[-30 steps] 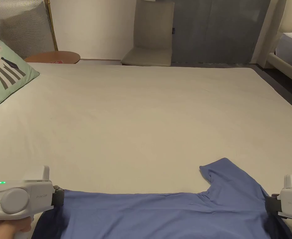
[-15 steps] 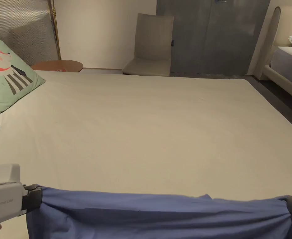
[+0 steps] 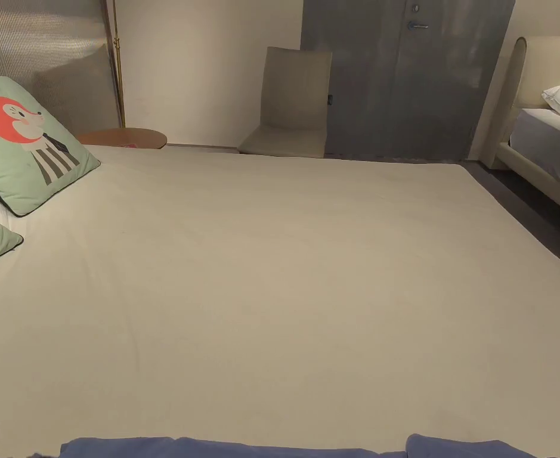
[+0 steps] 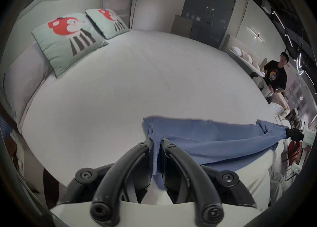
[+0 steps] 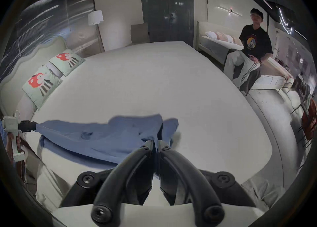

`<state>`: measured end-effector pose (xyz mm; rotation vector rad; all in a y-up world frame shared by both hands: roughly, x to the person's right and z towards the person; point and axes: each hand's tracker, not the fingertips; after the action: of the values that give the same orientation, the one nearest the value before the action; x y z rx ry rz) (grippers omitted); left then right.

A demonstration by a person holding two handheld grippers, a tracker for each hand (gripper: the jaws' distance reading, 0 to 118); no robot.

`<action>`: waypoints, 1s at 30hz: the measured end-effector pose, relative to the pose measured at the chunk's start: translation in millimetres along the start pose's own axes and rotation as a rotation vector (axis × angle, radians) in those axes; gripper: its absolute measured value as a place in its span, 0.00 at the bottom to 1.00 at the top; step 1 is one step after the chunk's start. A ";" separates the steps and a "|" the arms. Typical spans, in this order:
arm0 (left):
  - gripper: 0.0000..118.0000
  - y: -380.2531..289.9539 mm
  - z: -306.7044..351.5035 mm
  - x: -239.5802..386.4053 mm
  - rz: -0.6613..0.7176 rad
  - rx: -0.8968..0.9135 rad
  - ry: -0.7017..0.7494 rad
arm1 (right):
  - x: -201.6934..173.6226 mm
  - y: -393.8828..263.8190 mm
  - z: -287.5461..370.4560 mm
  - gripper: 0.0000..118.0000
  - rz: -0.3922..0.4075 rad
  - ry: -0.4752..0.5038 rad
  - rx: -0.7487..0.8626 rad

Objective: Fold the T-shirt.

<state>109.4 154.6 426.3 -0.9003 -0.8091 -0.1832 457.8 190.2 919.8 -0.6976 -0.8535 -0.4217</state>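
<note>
A blue T-shirt [image 4: 214,145] hangs stretched between two handheld grippers along the near edge of a wide bed [image 3: 284,268], part of its cloth draped over that edge. The left gripper [image 4: 156,142] has both jaws closed on a hemmed edge of the fabric, which runs down between them. The right gripper [image 5: 155,143] has its jaws pressed together on bunched cloth at the shirt's other end. From the head view, a blue strip of the shirt [image 3: 231,447] shows along the bed's near edge.

The shirt's long axis runs parallel to that near edge, from one gripper to the other; which end is collar and which is hem cannot be told for certain.

The cloth looks light, soft and limp: it sags and wrinkles between the grips, and would likely slump wherever it is let go. Corners and seamed edges look the surest holds.

Two patterned cushions [image 4: 68,41] sit at the bed's far left corner. A person [image 5: 252,48] sits on a neighbouring bed.
</note>
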 end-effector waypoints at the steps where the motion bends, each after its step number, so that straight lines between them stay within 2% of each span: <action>1: 0.03 -6.3 -0.6 -1.3 0.001 -0.007 0.000 | 7.0 -7.0 -5.1 0.04 -0.008 -0.002 -0.010; 12: 0.03 -44.1 -14.6 -9.4 -0.013 -0.056 0.046 | 15.5 -46.4 -33.2 0.04 -0.018 -0.058 -0.080; 18: 0.04 -48.6 -20.4 -11.6 -0.025 -0.055 0.061 | 14.1 -53.1 -42.3 0.04 0.010 -0.085 -0.089; 19: 0.06 -49.0 -20.5 -11.6 -0.023 -0.053 0.060 | 14.5 -53.4 -42.5 0.04 0.008 -0.086 -0.086; 20: 0.18 -50.4 -20.4 -11.8 -0.022 -0.051 0.065 | 14.5 -53.9 -41.3 0.05 0.002 -0.086 -0.077; 21: 0.33 -51.1 -18.8 -10.8 -0.033 -0.046 0.094 | 14.4 -54.6 -38.8 0.10 -0.004 -0.089 -0.066; 22: 0.50 -50.7 -16.3 -10.5 -0.046 -0.041 0.115 | 14.6 -54.3 -35.8 0.24 -0.005 -0.090 -0.058; 23: 0.68 -50.0 -10.0 -10.1 -0.045 -0.028 0.106 | 13.9 -52.8 -31.5 0.55 0.003 -0.102 -0.036; 24: 0.79 -48.1 -1.7 -8.7 -0.041 0.025 0.077 | 12.6 -49.9 -26.0 0.75 0.022 -0.124 0.008; 25: 0.85 -45.3 6.8 -6.8 -0.029 0.072 0.048 | 10.0 -47.7 -19.4 0.87 0.032 -0.130 0.061; 26: 0.85 -39.8 17.7 -2.7 -0.019 0.134 0.023 | 6.6 -42.8 -11.0 0.89 0.036 -0.133 0.126; 30: 0.85 -15.5 53.3 23.6 -0.037 0.392 -0.020 | -18.4 -16.4 18.6 0.89 0.012 -0.161 0.390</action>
<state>89.4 189.5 471.3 -0.5190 -0.8443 -0.0438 427.1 193.0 920.0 -0.3777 -1.0474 -0.1800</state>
